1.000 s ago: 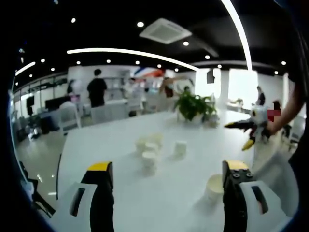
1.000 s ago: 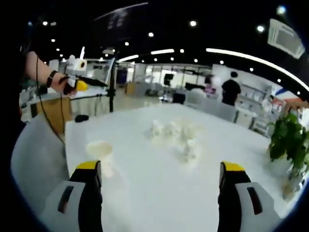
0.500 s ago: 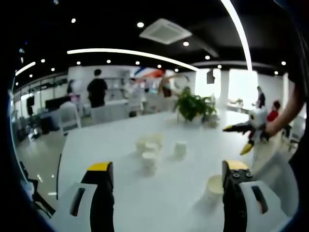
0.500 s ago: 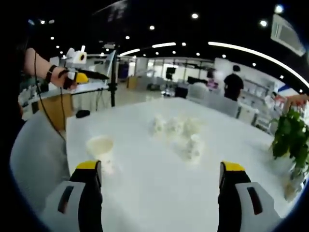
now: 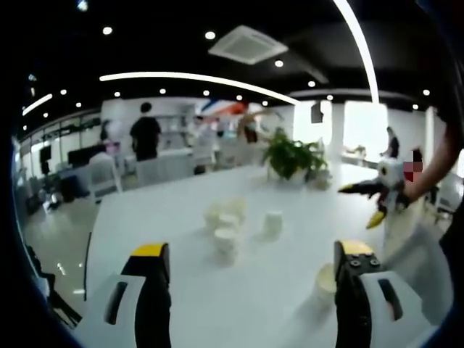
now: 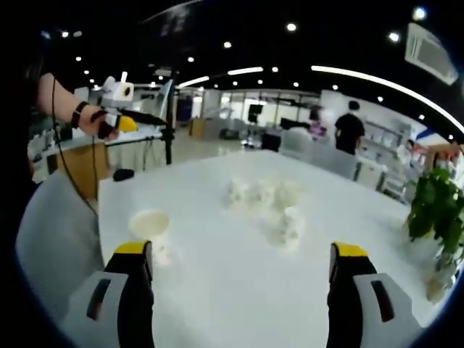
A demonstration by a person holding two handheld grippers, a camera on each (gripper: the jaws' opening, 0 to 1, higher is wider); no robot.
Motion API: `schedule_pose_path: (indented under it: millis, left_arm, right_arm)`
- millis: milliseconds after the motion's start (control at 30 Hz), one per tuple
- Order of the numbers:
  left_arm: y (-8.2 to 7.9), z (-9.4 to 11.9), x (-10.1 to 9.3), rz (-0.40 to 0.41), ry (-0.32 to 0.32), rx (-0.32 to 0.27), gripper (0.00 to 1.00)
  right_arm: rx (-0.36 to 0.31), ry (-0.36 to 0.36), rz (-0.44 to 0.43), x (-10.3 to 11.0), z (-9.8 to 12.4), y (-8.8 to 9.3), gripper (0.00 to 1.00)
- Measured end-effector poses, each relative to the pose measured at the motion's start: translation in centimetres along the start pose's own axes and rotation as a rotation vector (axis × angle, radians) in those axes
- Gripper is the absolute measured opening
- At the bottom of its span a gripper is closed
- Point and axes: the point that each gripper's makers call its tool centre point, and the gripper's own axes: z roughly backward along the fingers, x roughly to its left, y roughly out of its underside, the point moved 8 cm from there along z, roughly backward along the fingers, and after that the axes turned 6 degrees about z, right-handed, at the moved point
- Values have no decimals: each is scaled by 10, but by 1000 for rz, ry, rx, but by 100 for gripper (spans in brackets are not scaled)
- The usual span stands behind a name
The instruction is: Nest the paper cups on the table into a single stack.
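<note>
Both grippers hover wide apart and empty over the table (image 5: 181,210), so drop the left gripper (image 5: 246,290) squarely around the near cup (image 5: 325,279), gripping gently below its rim, while the right gripper (image 6: 239,290) waits.

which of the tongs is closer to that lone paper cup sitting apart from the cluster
Left, by a judgement. The lone paper cup sits just beside the left tongs. The right tongs also has it close, slightly farther ahead.

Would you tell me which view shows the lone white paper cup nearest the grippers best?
The right gripper view: the lone white paper cup stands unobstructed, its open rim facing up. In the left gripper view the same cup is partly hidden behind a jaw.
</note>
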Motion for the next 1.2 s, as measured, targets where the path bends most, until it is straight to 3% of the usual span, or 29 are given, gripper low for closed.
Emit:
schedule_pose_path:
  millis: [300,600,933,1200]
  left_arm:
    - [-4,-18,12,-8,-38,3,93]
    - [-6,-52,27,20,-61,12,92]
    - [3,-89,35,9,-70,51,91]
    - [11,-115,43,26,-86,71,85]
  right_arm:
    - [-20,-13,10,2,-2,-2,100]
    - [-8,-19,-11,2,-4,8,100]
    - [-7,-36,4,4,-6,15,100]
    - [-22,-35,9,0,-8,13,100]
